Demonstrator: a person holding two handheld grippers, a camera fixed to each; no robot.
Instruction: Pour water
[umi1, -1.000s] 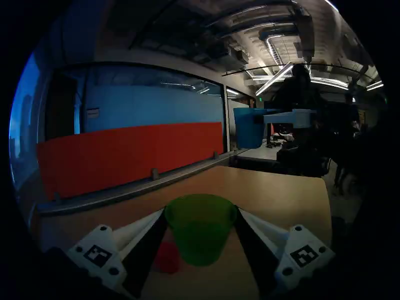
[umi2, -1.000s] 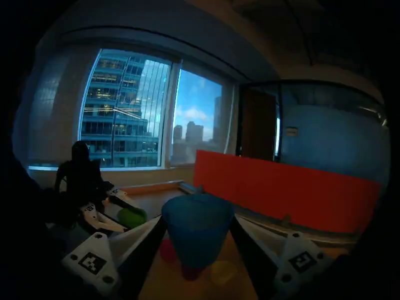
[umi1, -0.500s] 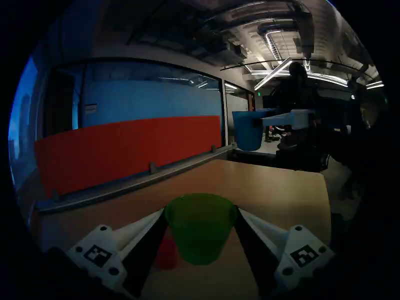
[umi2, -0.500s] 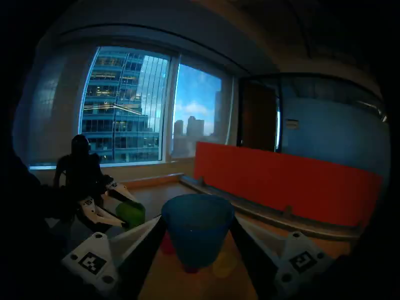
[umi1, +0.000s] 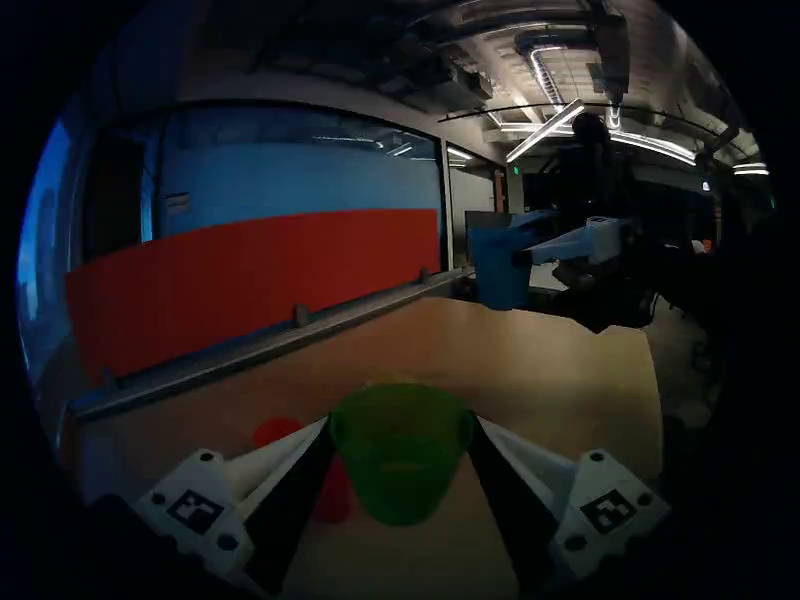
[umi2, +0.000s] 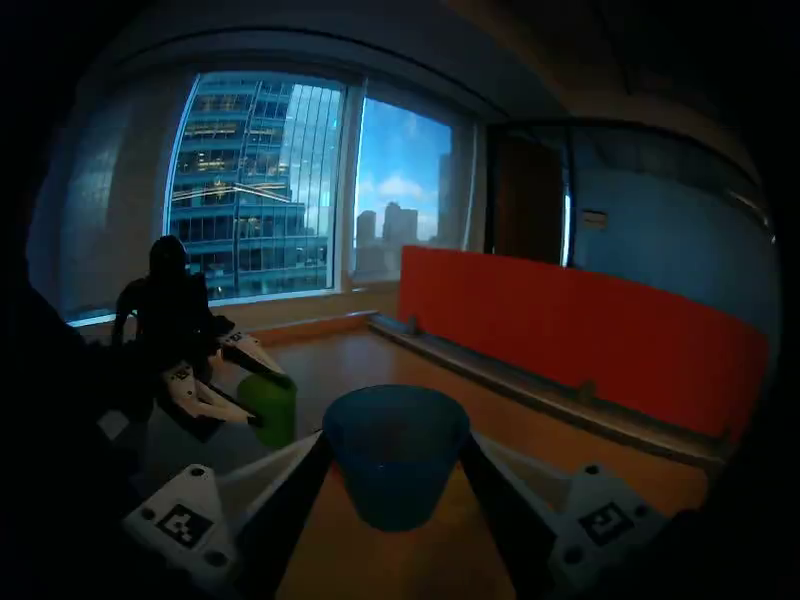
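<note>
While a wooden desk runs toward a red partition, the left gripper view has the left gripper with its fingers closed on either side of a green cup, held over the desk. A red cup sits just beside one finger. In the right gripper view, the right gripper clamps a blue cup between its fingers above the desk, with city windows behind it.
</note>
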